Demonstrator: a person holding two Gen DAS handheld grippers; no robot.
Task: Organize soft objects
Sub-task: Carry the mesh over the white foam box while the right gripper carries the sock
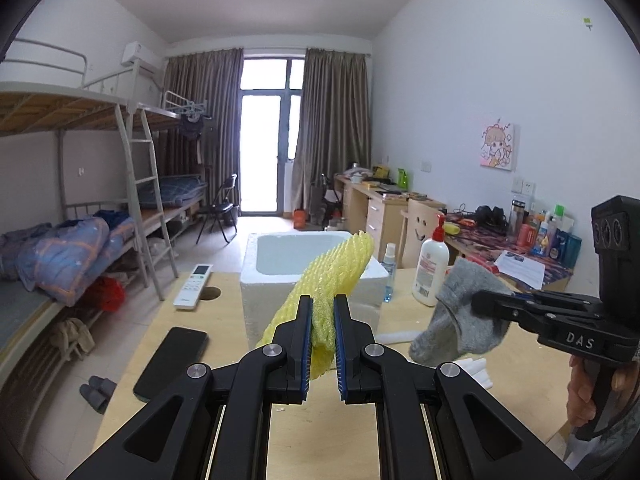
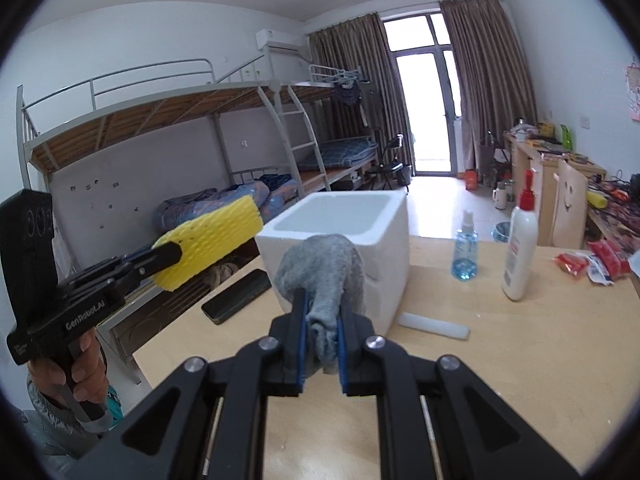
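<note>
My left gripper [image 1: 322, 300] is shut on a yellow foam net sleeve [image 1: 332, 272] and holds it above the wooden table [image 1: 224, 312], in front of the white foam box [image 1: 280, 292]. In the right wrist view the left gripper [image 2: 176, 252] shows at the left with the yellow sleeve [image 2: 216, 236]. My right gripper [image 2: 320, 300] is shut on a grey sock [image 2: 324, 268], held just before the foam box [image 2: 384, 248]. In the left wrist view the right gripper [image 1: 478, 300] and the sock [image 1: 460, 320] are at the right.
On the table lie a black phone [image 1: 172, 360], a white remote [image 1: 194, 286], a lotion pump bottle [image 2: 520, 252], a blue spray bottle [image 2: 465, 252], a white foam stick [image 2: 434, 326] and red packets [image 2: 592, 264]. Bunk beds [image 1: 60, 248] stand at the left, desks [image 1: 384, 208] at the right.
</note>
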